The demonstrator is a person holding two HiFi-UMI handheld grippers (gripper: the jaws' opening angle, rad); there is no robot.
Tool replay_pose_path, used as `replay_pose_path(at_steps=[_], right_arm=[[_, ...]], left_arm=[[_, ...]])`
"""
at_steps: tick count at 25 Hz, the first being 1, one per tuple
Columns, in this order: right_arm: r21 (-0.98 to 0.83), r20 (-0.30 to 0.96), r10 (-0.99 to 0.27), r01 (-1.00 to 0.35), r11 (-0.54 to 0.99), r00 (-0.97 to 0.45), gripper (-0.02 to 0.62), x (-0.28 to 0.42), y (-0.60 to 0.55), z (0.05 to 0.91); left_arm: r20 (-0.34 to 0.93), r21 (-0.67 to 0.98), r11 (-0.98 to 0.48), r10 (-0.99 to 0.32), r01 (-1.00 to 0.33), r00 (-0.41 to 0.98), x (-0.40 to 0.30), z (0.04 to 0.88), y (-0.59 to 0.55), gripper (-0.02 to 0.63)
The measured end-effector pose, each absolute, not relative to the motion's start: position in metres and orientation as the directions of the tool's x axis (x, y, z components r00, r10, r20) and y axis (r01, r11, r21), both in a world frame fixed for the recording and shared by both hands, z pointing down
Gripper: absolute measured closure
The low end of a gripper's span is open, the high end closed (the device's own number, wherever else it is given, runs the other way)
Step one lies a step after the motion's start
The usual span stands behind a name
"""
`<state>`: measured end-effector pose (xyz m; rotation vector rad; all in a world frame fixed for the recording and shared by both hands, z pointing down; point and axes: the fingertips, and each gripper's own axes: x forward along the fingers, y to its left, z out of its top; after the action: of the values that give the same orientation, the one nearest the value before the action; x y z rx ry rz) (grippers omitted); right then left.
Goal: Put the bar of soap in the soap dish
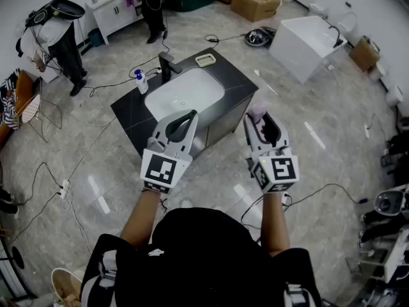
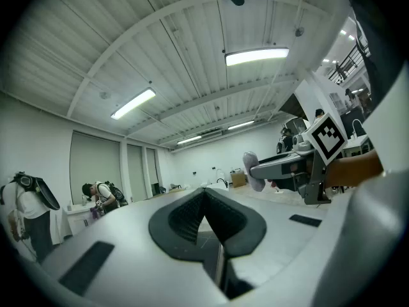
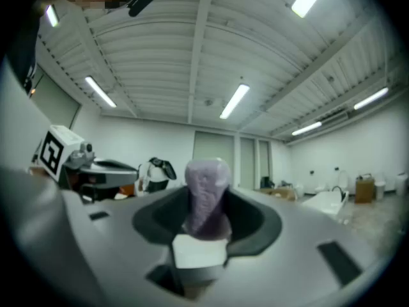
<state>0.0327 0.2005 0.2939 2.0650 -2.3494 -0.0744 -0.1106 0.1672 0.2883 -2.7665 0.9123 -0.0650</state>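
The pale lilac bar of soap [image 3: 206, 194] stands on end in the right gripper [image 3: 206, 226], pinched between its fingers [image 3: 254, 221]. The pale, slatted soap dish [image 1: 206, 59] lies at the dark surface's [image 1: 238, 82] far edge, well apart from the soap.

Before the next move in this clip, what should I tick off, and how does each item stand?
1. Bar of soap between the right gripper jaws: ok.
2. Left gripper shut with nothing in it: ok.
3. Soap dish on the counter, far side of the basin, looks bare: ok.
4. Faucet stands to the left of the dish, off the straight path: ok.
5. Soap above the dish: not ok, it is at the counter's near edge.
6. Grip firm enough for the carry: cannot tell.
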Motion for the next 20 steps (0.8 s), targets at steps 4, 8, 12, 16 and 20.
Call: replay_pose_path(at_steps=[4, 8, 12, 16, 20], right_arm=[[0.017, -0.026, -0.990, -0.990, 0.139, -0.140, 0.390, 0.039, 0.204, 0.294], [0.018, -0.019, -0.988, -0.989, 0.150, -0.150, 0.390, 0.045, 0.209, 0.298], [0.019, -0.014, -0.986, -0.986, 0.167, -0.167, 0.390, 0.054, 0.217, 0.302], [0.014, -0.005, -0.983, -0.983, 0.181, -0.181, 0.390, 0.067, 0.224, 0.308], [0.013, -0.009, -0.980, -0.980, 0.197, -0.197, 0.390, 0.082, 0.229, 0.315]], left_arm=[[-0.026, -0.223, -0.781, -0.593, -0.583, 0.805, -0.105, 0.288, 0.171, 0.581], [-0.018, -0.222, -0.780, -0.597, -0.585, 0.802, -0.097, 0.291, 0.176, 0.581], [-0.007, -0.221, -0.781, -0.598, -0.584, 0.802, -0.083, 0.296, 0.183, 0.581], [0.006, -0.196, -0.793, -0.589, -0.576, 0.808, -0.066, 0.305, 0.191, 0.581], [0.008, -0.185, -0.791, -0.595, -0.584, 0.804, -0.052, 0.314, 0.199, 0.581]])
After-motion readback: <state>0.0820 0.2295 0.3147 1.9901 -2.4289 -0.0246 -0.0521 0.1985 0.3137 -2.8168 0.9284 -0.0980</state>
